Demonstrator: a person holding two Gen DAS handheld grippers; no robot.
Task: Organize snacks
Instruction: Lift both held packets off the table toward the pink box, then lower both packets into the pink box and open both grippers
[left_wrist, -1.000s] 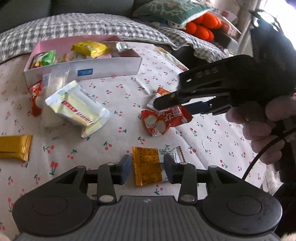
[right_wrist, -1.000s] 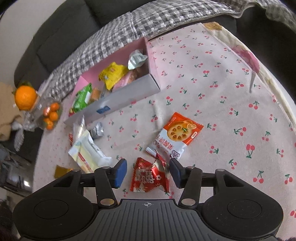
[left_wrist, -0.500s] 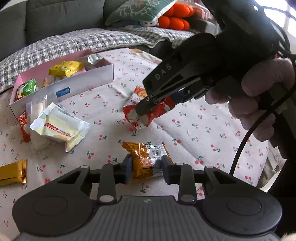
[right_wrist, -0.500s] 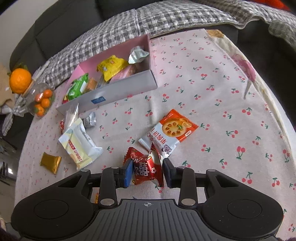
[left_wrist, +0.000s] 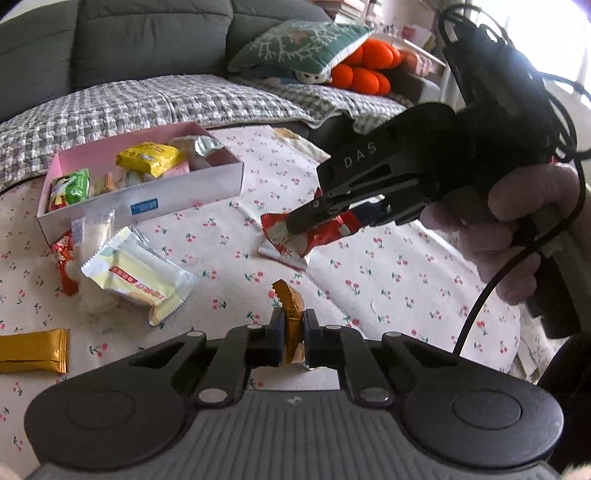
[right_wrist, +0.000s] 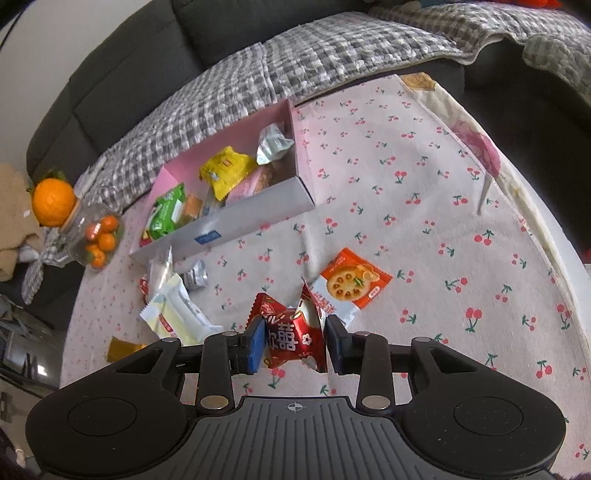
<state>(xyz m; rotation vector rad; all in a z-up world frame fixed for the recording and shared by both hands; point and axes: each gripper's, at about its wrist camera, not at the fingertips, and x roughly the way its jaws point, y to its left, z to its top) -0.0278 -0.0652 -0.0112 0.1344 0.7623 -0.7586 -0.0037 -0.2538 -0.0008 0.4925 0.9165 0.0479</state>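
My left gripper is shut on an orange snack packet, held edge-up above the cherry-print cloth. My right gripper is shut on a red snack packet, lifted off the cloth; the packet also shows in the left wrist view under the right gripper's fingers. The pink-lined box with several snacks stands at the back left; it also shows in the right wrist view. An orange biscuit packet lies on the cloth beyond the right gripper.
A pale yellow wafer packet, a red packet and a gold bar lie at the left. A jar of small oranges stands at the table's far left. A sofa with a checked blanket lies behind.
Both grippers have closed on their packets and lifted them off the cloth. The orange packet has turned on edge between the left fingers.
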